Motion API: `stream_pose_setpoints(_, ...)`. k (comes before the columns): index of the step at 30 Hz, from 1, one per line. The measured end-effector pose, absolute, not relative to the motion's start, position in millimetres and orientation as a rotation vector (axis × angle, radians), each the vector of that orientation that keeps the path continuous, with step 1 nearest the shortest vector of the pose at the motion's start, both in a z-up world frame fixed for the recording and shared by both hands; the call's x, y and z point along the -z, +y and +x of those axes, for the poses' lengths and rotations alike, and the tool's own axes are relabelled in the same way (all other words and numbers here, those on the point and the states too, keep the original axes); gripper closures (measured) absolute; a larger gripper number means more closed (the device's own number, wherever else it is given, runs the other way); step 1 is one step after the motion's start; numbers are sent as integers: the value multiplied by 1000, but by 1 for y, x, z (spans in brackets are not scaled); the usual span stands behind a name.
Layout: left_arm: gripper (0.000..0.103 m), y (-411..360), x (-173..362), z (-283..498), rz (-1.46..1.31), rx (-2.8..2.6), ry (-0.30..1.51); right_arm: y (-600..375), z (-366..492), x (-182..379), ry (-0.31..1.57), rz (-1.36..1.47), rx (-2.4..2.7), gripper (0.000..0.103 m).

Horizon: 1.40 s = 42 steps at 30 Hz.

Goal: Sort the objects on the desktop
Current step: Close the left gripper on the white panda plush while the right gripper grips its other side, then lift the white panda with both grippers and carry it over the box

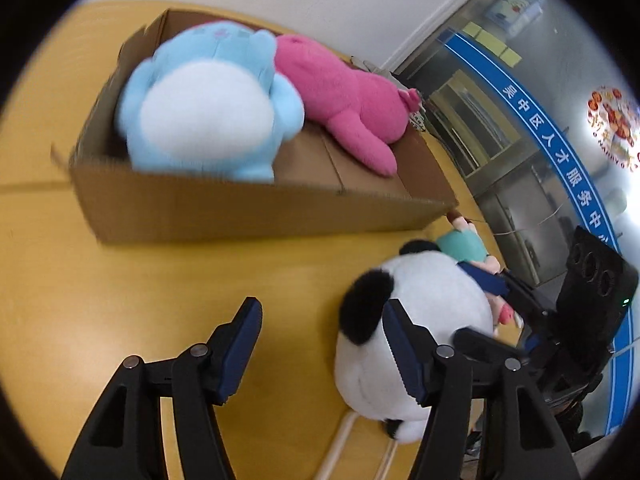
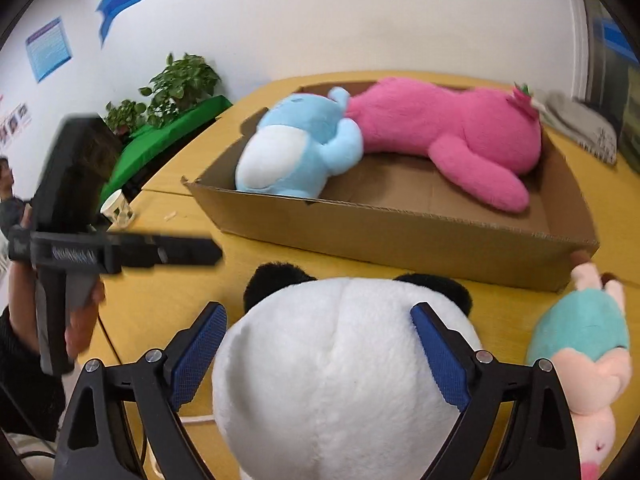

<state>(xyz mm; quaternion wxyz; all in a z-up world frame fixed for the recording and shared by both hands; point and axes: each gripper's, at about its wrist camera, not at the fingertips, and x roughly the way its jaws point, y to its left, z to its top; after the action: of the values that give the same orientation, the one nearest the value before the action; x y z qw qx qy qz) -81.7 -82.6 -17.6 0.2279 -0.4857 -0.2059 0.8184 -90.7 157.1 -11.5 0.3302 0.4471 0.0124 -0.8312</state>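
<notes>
A cardboard box (image 2: 400,232) on the yellow table holds a blue plush (image 2: 296,152) and a pink plush (image 2: 452,128); both also show in the left wrist view, blue (image 1: 208,108) and pink (image 1: 344,96), inside the box (image 1: 248,212). A panda plush (image 2: 336,368) sits in front of the box. My right gripper (image 2: 320,352) is open with its fingers on either side of the panda's head. My left gripper (image 1: 324,344) is open and empty over the table, left of the panda (image 1: 416,320).
A small doll in a teal dress (image 2: 580,344) lies right of the panda. A paper cup (image 2: 117,209) stands at the table's left edge. Potted plants (image 2: 176,84) stand beyond it. A grey cloth (image 2: 580,124) lies behind the box.
</notes>
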Motion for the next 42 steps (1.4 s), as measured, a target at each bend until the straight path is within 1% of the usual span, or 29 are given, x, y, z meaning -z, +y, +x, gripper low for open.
stream_pose_setpoints(3, 41, -74, 25, -69, -1316, -2206, -616, 166, -90, 14, 31, 1171, 2159, 8)
stream_pose_setpoints(4, 41, -70, 27, -67, -1307, -2185, -634, 169, -89, 15, 30, 1172, 2154, 6)
stream_pose_setpoints(5, 37, -67, 30, -66, -1300, -2159, -662, 172, -89, 15, 30, 1173, 2149, 5)
stream_pose_setpoints(6, 34, -64, 33, -66, -1293, -2132, -690, 175, -88, 16, 29, 1173, 2144, 0)
stream_pose_setpoints(7, 31, -60, 35, -66, -1285, -2104, -717, 178, -88, 17, 28, 1174, 2139, 0)
stream_pose_setpoints(10, 30, -50, 46, -68, -1267, -2019, -805, 188, -87, 19, 27, 1176, 2124, 0)
stream_pose_setpoints(11, 26, -48, 51, -70, -1275, -2012, -816, 189, -86, 22, 18, 1177, 2111, 1)
stream_pose_setpoints(12, 25, -47, 54, -71, -1279, -2001, -835, 186, -85, 30, -13, 1179, 2077, 2)
stream_pose_setpoints(13, 25, -48, 57, -72, -1278, -1987, -863, 183, -82, 32, -37, 1176, 2061, 5)
stream_pose_setpoints(15, 24, -51, 57, -73, -1274, -1990, -874, 174, -73, 32, -35, 1166, 2087, 5)
stream_pose_setpoints(18, 24, -58, 52, -73, -1264, -2015, -862, 167, -65, 33, -95, 1175, 2121, 4)
stream_pose_setpoints(22, 24, -68, 42, -76, -1248, -2063, -827, 157, -56, 30, -63, 1155, 2092, 4)
stream_pose_setpoints(27, 24, -74, 45, -78, -1272, -2071, -830, 161, -61, 28, -68, 1135, 1995, 4)
stream_pose_setpoints(29, 24, -74, 43, -75, -1279, -2083, -816, 170, -72, 35, -134, 1167, 1955, 5)
stream_pose_setpoints(30, 25, -75, 42, -73, -1283, -2091, -808, 171, -75, 38, -152, 1176, 1924, 8)
stream_pose_setpoints(32, 24, -78, 41, -67, -1295, -2102, -813, 166, -73, 41, -140, 1179, 1901, 9)
stream_pose_setpoints(35, 24, -83, 47, -57, -1309, -2075, -894, 162, -69, 41, -154, 1167, 1918, 12)
stream_pose_setpoints(37, 24, -84, 52, -49, -1309, -2058, -937, 168, -67, 44, -236, 1167, 1974, 14)
stream_pose_setpoints(40, 24, -83, 52, -46, -1310, -2078, -934, 167, -57, 44, -297, 1160, 2061, 14)
stream_pose_setpoints(42, 24, -82, 52, -48, -1314, -2095, -917, 166, -52, 43, -303, 1156, 2092, 14)
